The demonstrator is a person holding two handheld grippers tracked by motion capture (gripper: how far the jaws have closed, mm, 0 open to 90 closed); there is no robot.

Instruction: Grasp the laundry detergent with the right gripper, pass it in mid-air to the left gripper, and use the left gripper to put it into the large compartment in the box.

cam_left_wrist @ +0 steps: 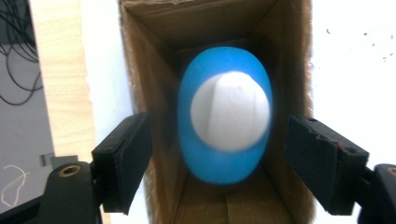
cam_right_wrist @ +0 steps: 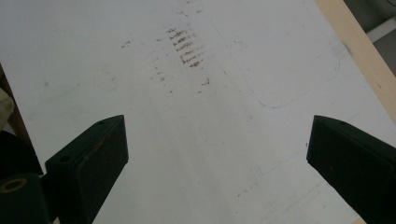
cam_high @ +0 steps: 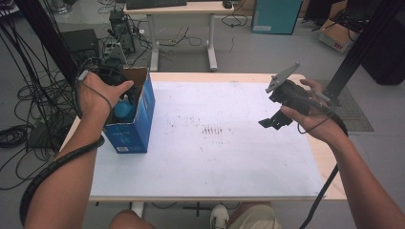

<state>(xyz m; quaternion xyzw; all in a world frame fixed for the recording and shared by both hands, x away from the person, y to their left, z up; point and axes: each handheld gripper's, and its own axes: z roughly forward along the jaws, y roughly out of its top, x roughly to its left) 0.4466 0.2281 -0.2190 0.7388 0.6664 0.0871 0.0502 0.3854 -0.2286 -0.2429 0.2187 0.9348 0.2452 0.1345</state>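
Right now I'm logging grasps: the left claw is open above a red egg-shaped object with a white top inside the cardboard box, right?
Not quite: the egg-shaped object is blue, not red, as the left gripper view shows. The left claw is open above it inside the cardboard box.

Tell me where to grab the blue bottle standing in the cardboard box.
Grip the blue bottle from straight above, by its blue shoulders just below the white cap. It stands upright in the narrow cardboard box, so only its top is reachable; the open left gripper already straddles it.
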